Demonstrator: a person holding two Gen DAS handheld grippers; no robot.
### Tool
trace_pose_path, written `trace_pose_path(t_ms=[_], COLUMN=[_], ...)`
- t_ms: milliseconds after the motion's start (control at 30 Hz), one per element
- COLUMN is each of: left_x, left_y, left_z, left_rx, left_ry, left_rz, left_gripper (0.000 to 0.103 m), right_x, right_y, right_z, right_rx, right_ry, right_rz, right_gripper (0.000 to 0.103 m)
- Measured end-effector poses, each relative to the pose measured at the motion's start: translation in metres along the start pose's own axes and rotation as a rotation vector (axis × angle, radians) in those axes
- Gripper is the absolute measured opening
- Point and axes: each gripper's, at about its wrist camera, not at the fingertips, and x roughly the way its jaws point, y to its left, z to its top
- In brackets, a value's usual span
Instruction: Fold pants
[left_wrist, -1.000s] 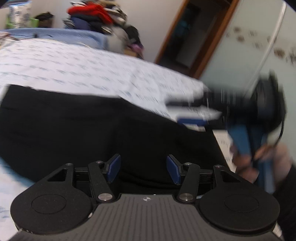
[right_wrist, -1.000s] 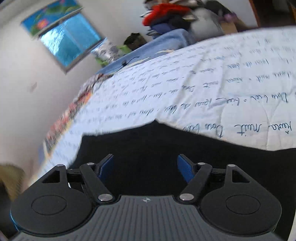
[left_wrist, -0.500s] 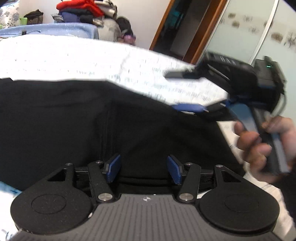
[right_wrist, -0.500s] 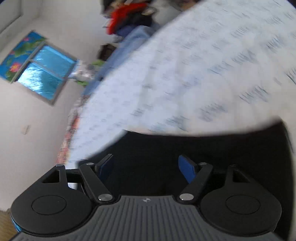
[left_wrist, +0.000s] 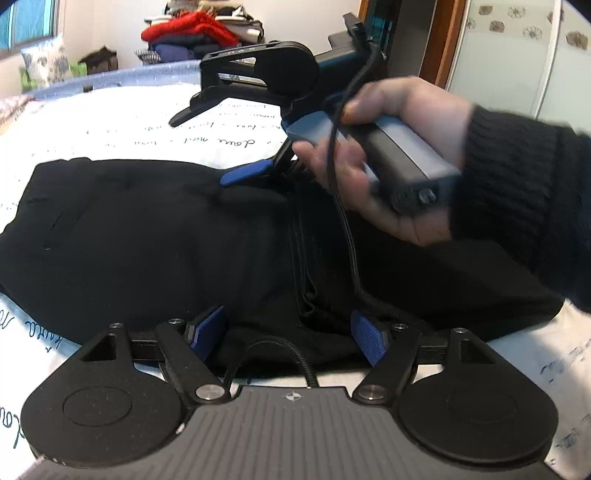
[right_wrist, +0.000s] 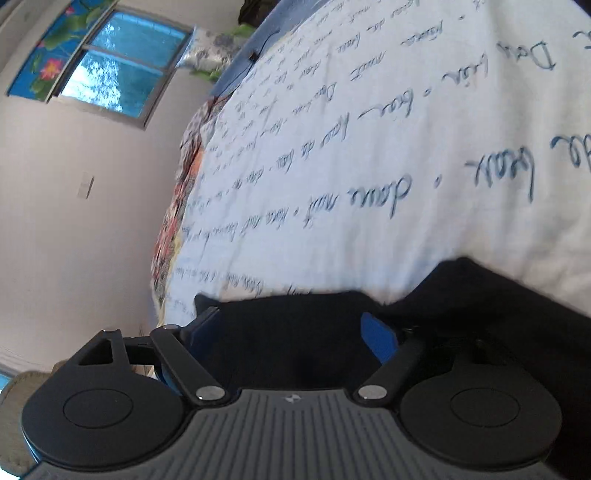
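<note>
Black pants (left_wrist: 155, 236) lie folded flat on the white bedspread (left_wrist: 122, 122), with a stack of fold edges near the middle. My left gripper (left_wrist: 290, 330) is open just above the near edge of the pants, holding nothing. My right gripper (left_wrist: 205, 147) shows in the left wrist view, held by a hand, open at the far edge of the pants, its lower blue finger (left_wrist: 245, 175) touching the cloth. In the right wrist view my right gripper (right_wrist: 291, 330) is open over the black cloth (right_wrist: 295, 339) at its far edge.
The white bedspread (right_wrist: 369, 155) with blue handwriting stretches beyond the pants. A pile of clothes (left_wrist: 192, 33) sits past the bed's far end. A window (right_wrist: 114, 70) is in the wall. A wardrobe door (left_wrist: 517, 59) stands to the right.
The right gripper has swung in over the far edge of the pants and tilted down to the cloth. The left gripper has drawn closer to the near edge.
</note>
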Motion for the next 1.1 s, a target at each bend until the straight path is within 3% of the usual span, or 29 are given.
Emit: trace_pose_path(t_ms=[133, 200, 267, 333, 400, 467, 533, 700, 800, 867, 1000, 1100], left_x=[-0.002, -0.012, -0.032, -0.050, -0.057, -0.053, -0.038, 0.004, 0.008, 0.007, -0.008, -0.002], left_y=[0.007, 0.012, 0.016, 0.011, 0.000, -0.014, -0.027, -0.050, -0.045, -0.041, -0.045, -0.046], left_z=[0.000, 0.001, -0.002, -0.003, 0.000, 0.007, 0.012, 0.013, 0.012, 0.012, 0.017, 0.023], left_rx=[-0.009, -0.046, -0.079, -0.074, -0.042, -0.004, 0.016, 0.040, 0.051, 0.042, 0.001, -0.019], left_ry=[-0.010, -0.032, -0.060, -0.107, -0.143, -0.146, -0.122, 0.022, 0.009, 0.018, 0.003, 0.011], left_rz=[-0.015, -0.022, -0.052, -0.102, -0.169, -0.228, -0.233, -0.233, -0.245, -0.257, -0.231, -0.231], left_gripper=[0.078, 0.072, 0.072, 0.072, 0.074, 0.075, 0.075, 0.075, 0.076, 0.076, 0.075, 0.076], right_x=[-0.009, -0.034, -0.080, -0.135, -0.192, -0.237, -0.261, -0.265, -0.258, -0.256, -0.270, -0.274], right_y=[-0.004, 0.000, 0.007, -0.001, -0.019, -0.045, -0.067, -0.096, -0.109, -0.106, -0.099, -0.082], right_z=[0.000, -0.013, -0.036, -0.062, -0.082, -0.105, -0.126, -0.159, -0.169, -0.172, -0.183, -0.193], right_rx=[0.055, 0.053, 0.014, -0.011, 0.025, 0.123, 0.185, 0.264, 0.230, 0.218, 0.297, 0.226], right_ry=[-0.008, -0.021, -0.053, -0.137, -0.242, -0.350, -0.395, -0.416, -0.476, -0.472, -0.497, -0.480], right_rz=[0.004, 0.017, 0.107, 0.161, 0.145, 0.125, 0.116, 0.044, 0.002, -0.033, -0.038, 0.008], right_gripper=[0.075, 0.078, 0.080, 0.084, 0.090, 0.097, 0.098, 0.097, 0.091, 0.086, 0.089, 0.096])
